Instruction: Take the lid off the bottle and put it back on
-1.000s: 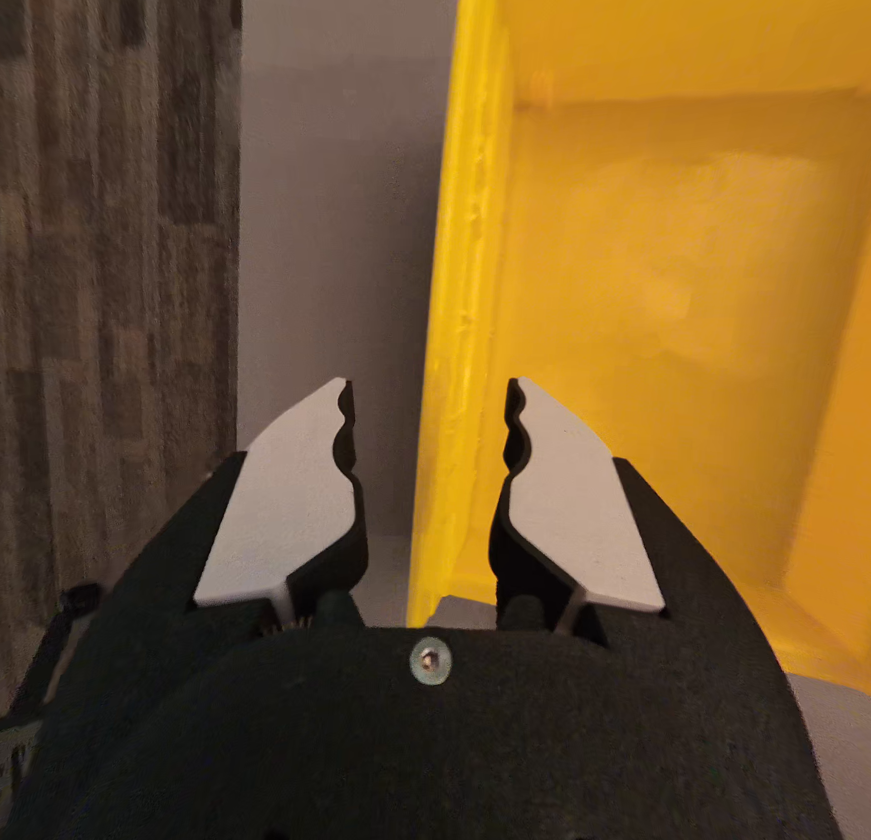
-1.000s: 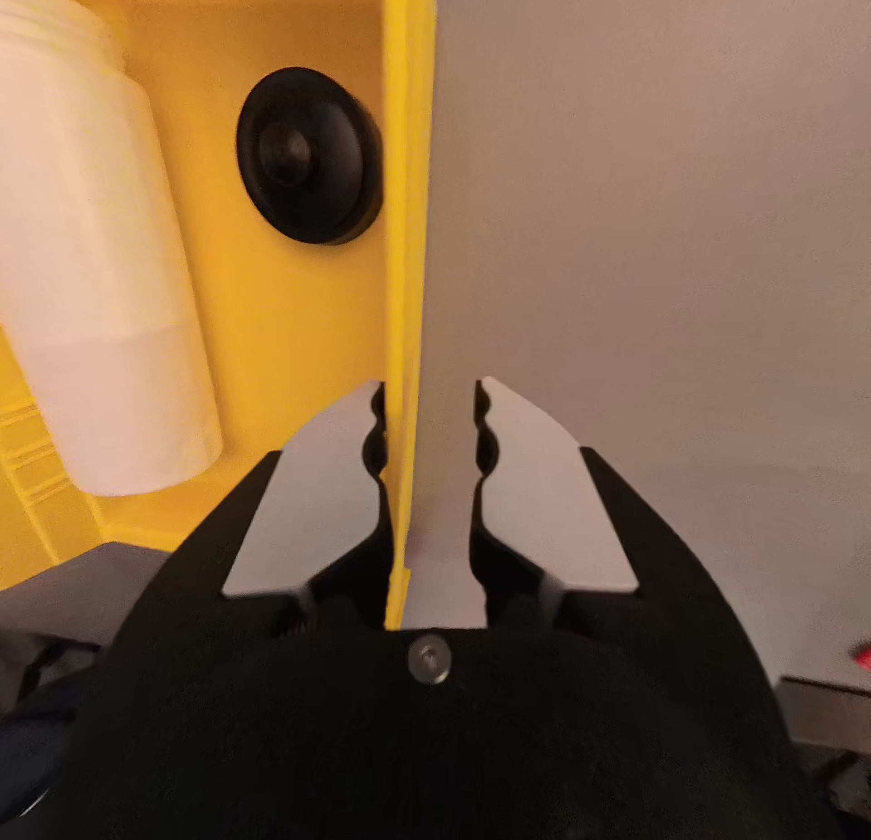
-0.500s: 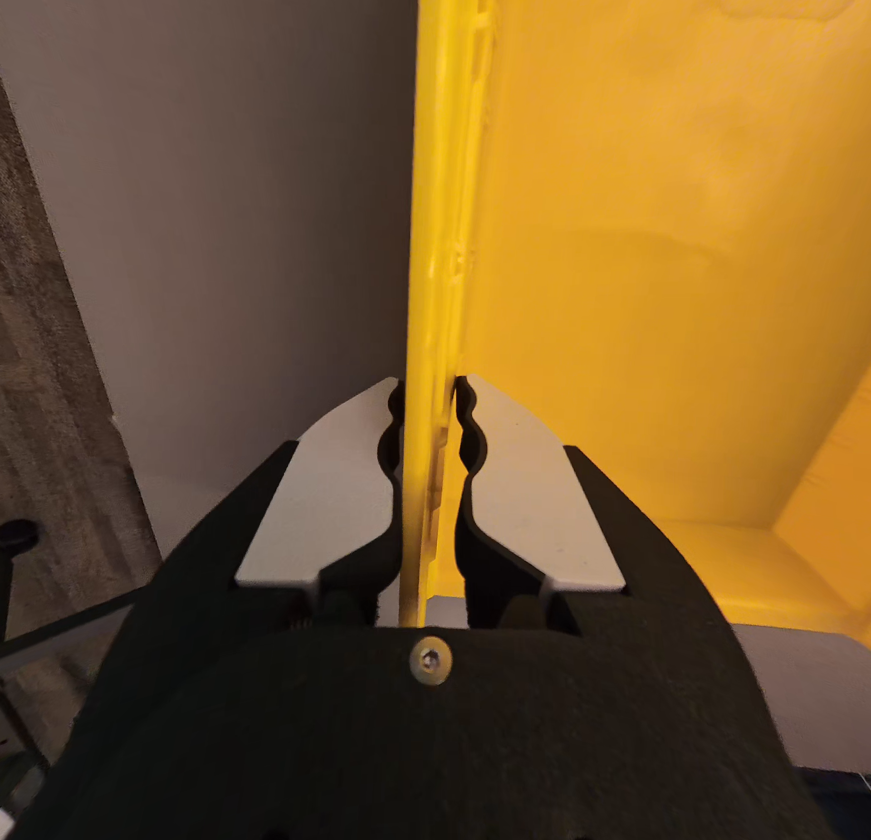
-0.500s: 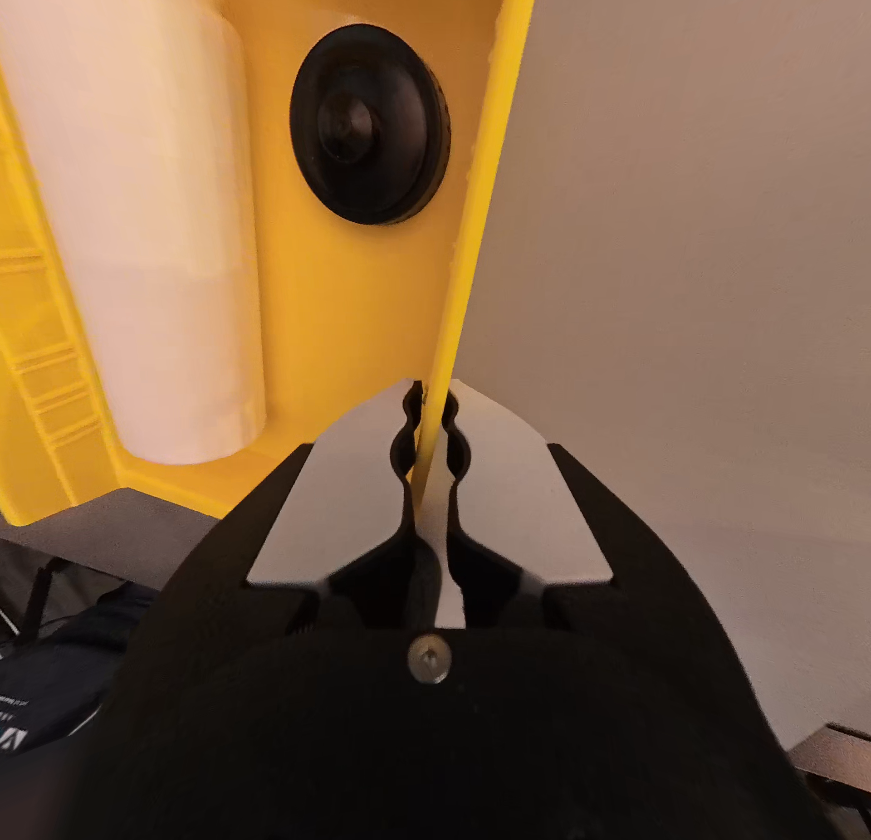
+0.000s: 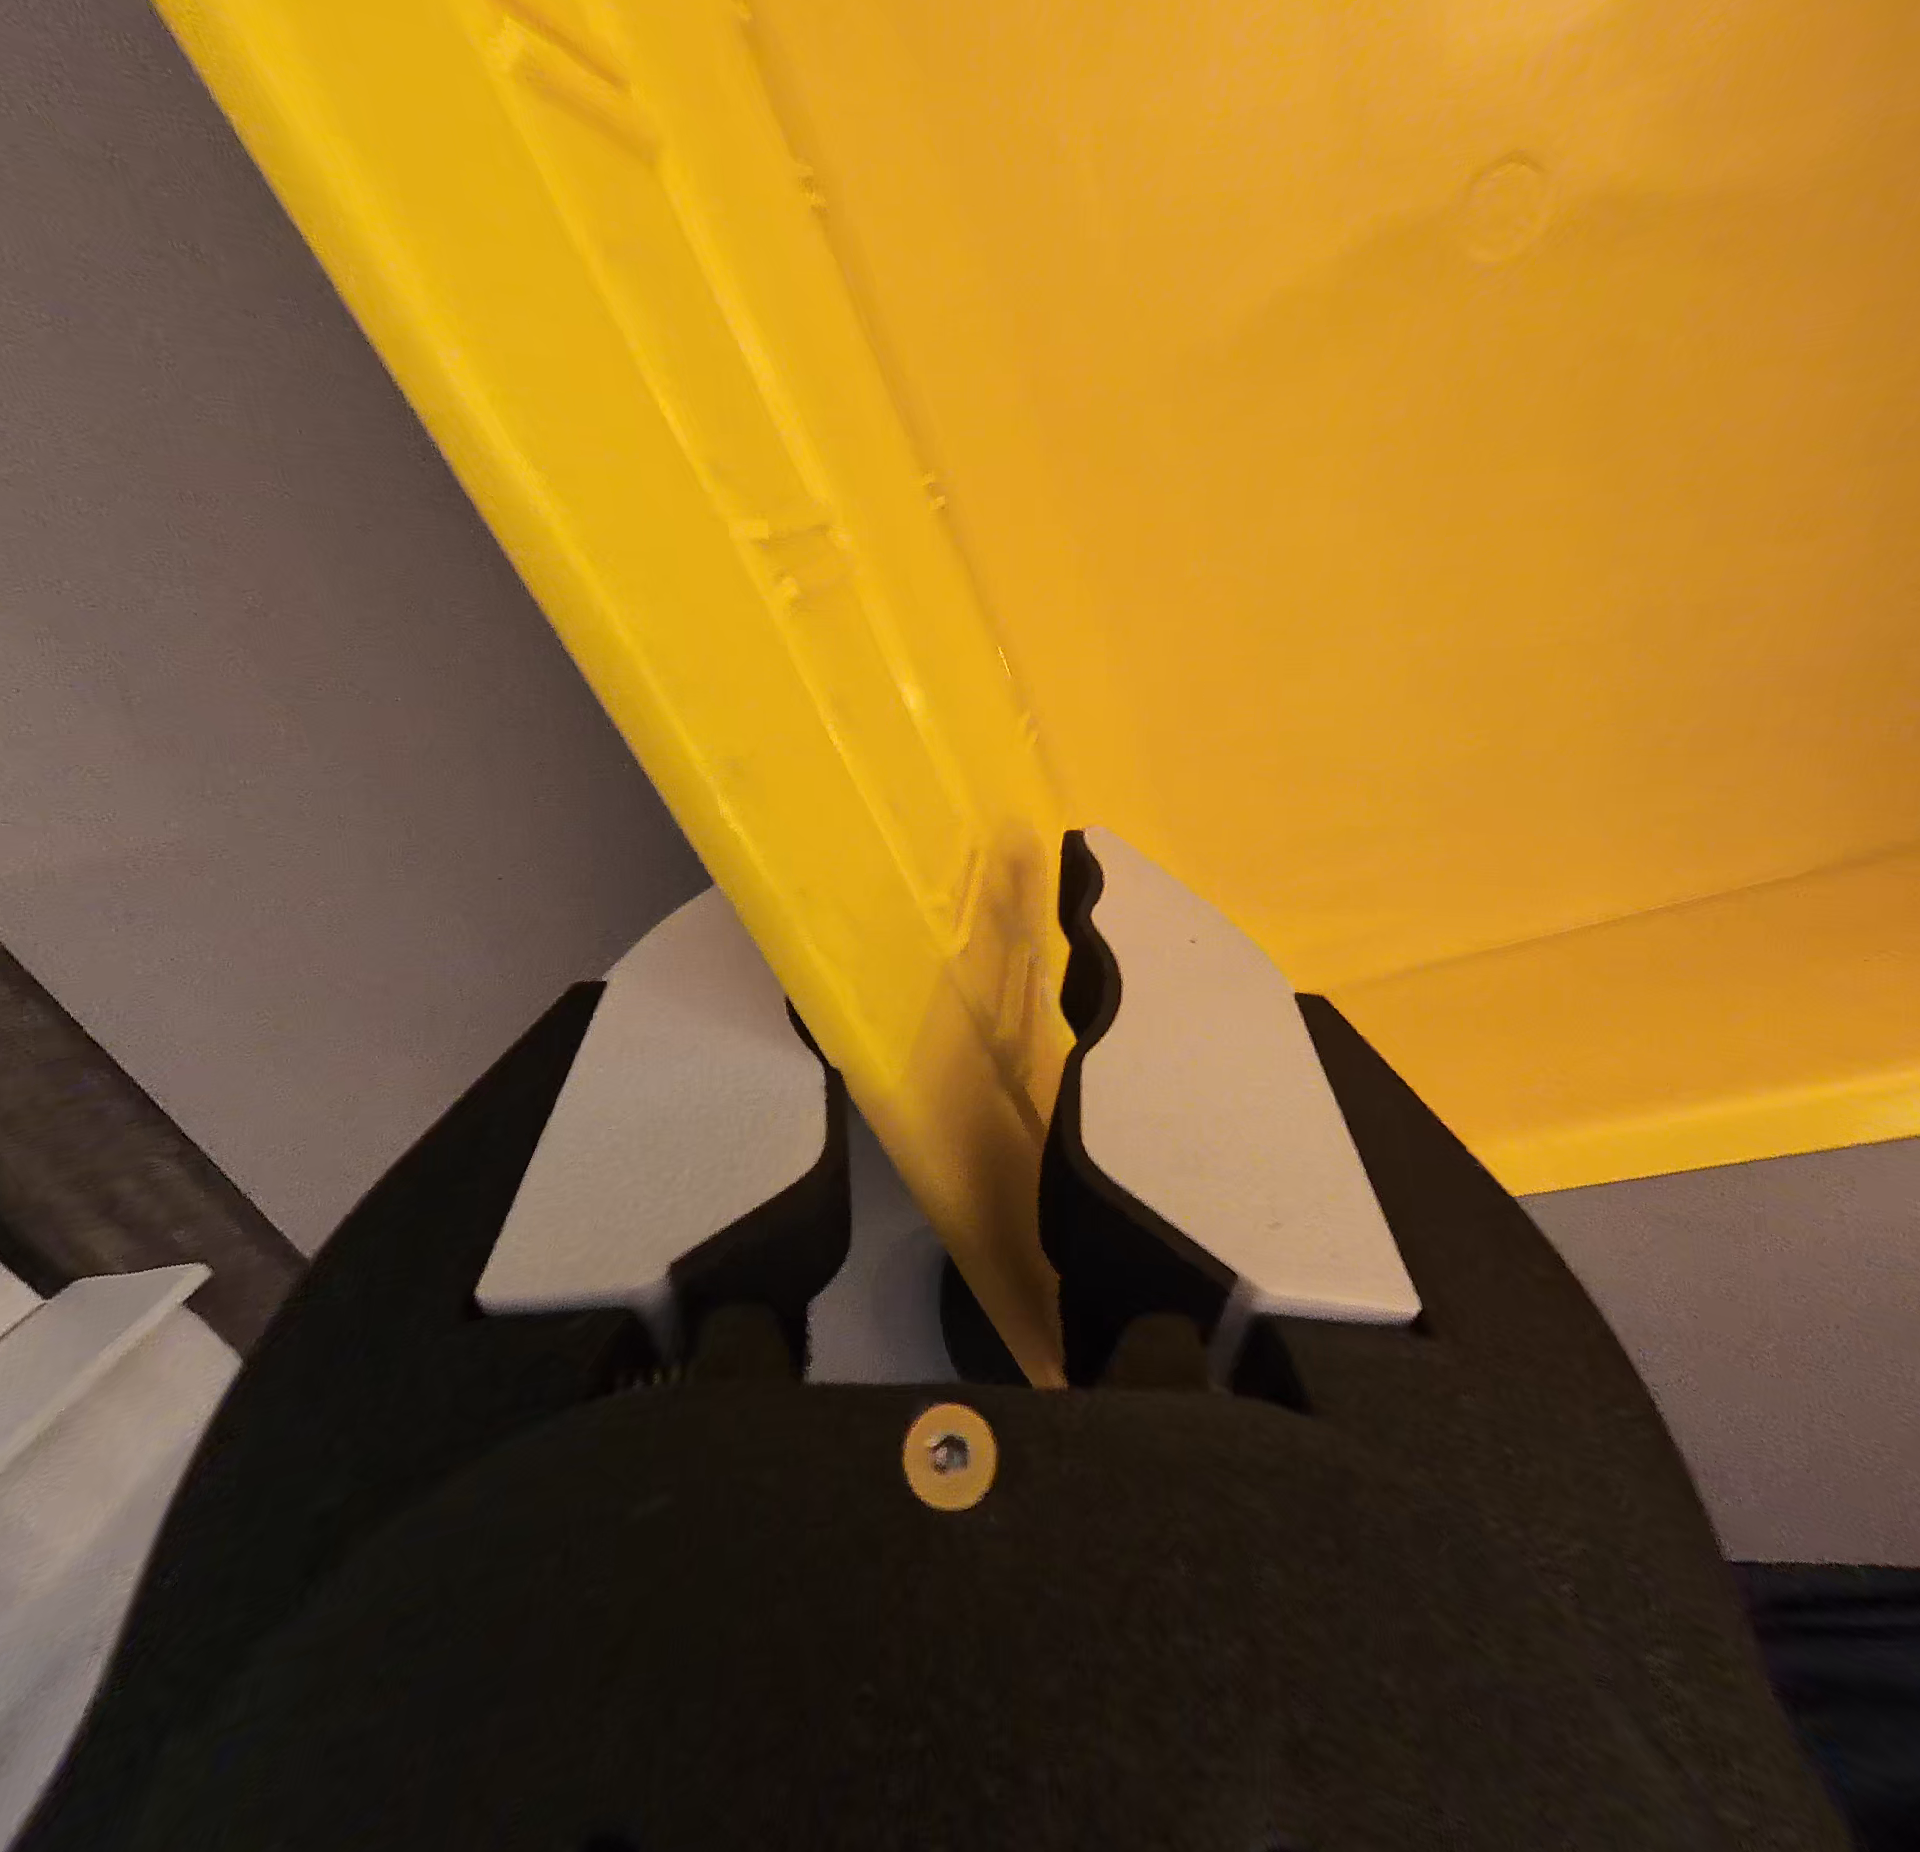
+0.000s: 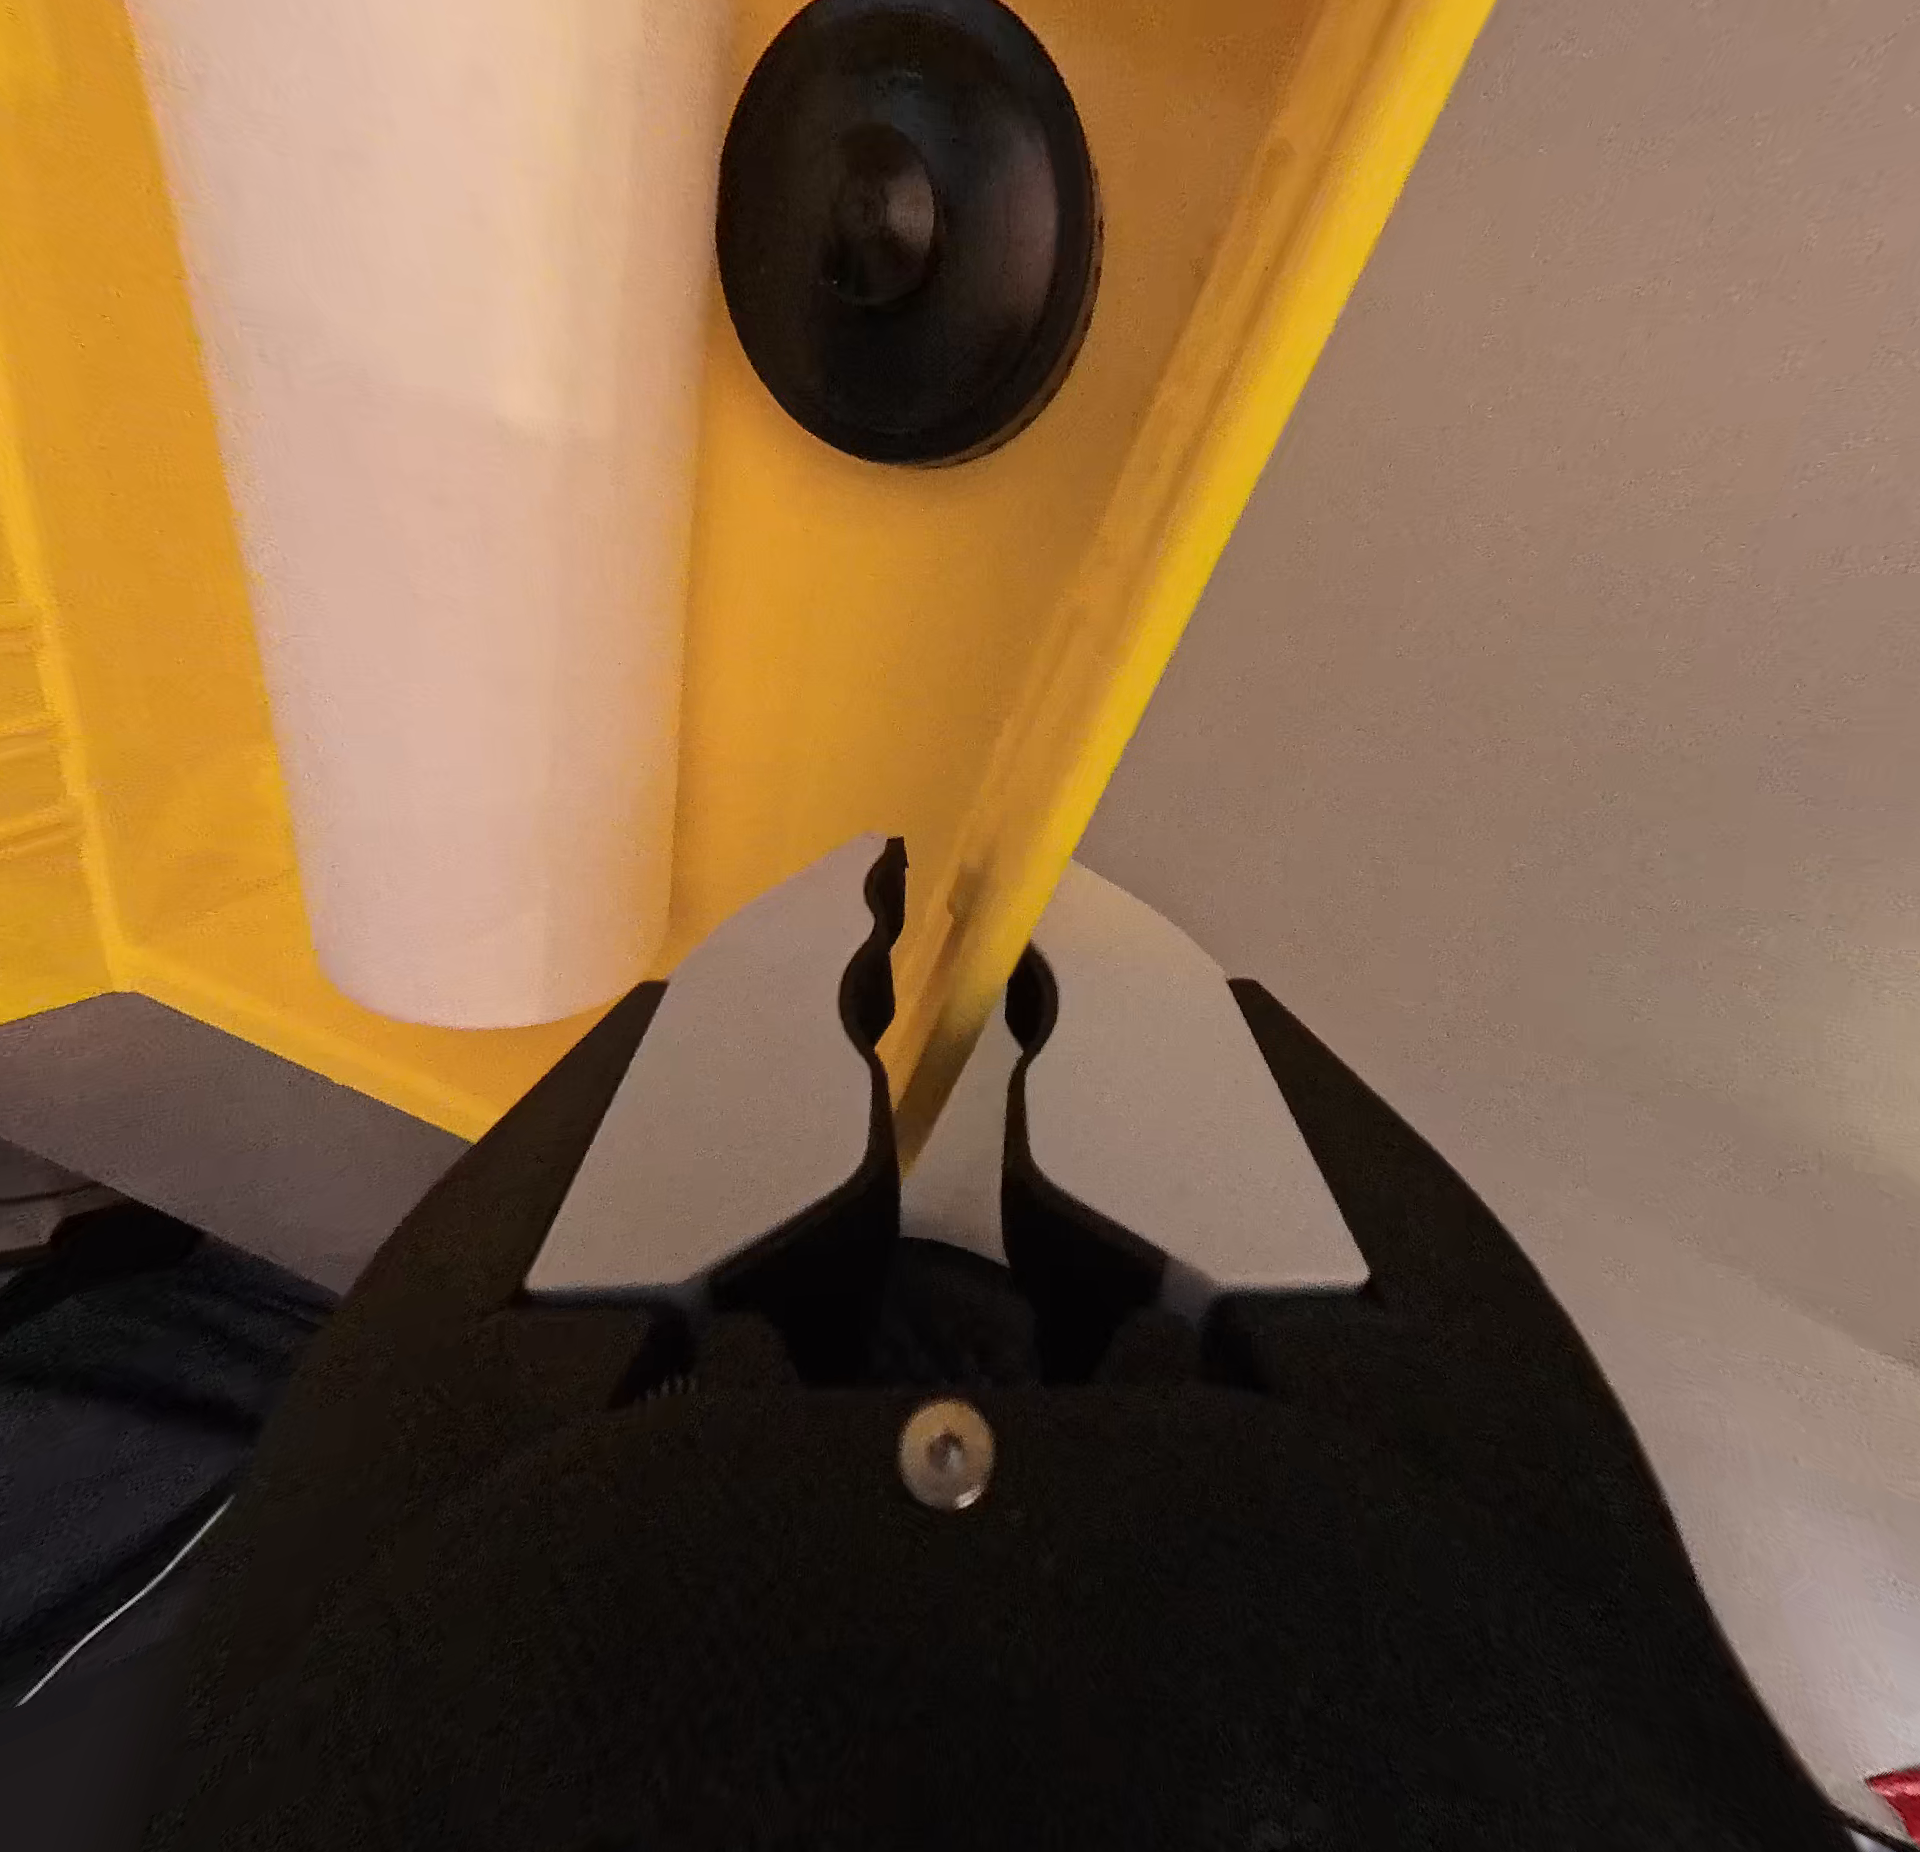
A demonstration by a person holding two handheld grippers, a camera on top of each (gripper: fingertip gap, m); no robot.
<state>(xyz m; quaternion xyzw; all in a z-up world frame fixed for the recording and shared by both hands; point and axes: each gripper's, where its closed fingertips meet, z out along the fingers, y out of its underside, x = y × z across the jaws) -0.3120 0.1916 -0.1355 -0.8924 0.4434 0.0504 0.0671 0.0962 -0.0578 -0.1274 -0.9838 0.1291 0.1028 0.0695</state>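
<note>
1. left wrist view: the left gripper (image 5: 940, 929) is clamped on the left side wall of a yellow bin (image 5: 1351, 452). the wall rim runs from the jaws toward the upper left, and it hides the tip of the left finger. the right finger (image 5: 1195, 1023) sits inside the bin against the wall's inner face.
2. same view: only bare yellow floor and wall show inside the bin. grey table (image 5: 208, 555) lies to the left of it, and a pale ledge crosses the lower left corner, cut off by the edge.
3. right wrist view: the white bottle (image 6: 436, 452) lies on its side on the bin floor (image 6: 862, 722). its long axis runs up and down the picture, with the flat base toward the camera. the neck end is cut off at the top, so the mouth cannot be seen.
4. same view: the black lid (image 6: 904, 223) lies off the bottle, just beside it on the right, on the bin floor near the right wall; it appears to lie inner side up, though blur makes this uncertain.
5. same view: the right gripper (image 6: 961, 867) is closed on the bin's right wall, one finger inside and one outside, the outer tip partly hidden by the rim.
6. grey table (image 6: 1558, 659) fills the right side.
</note>
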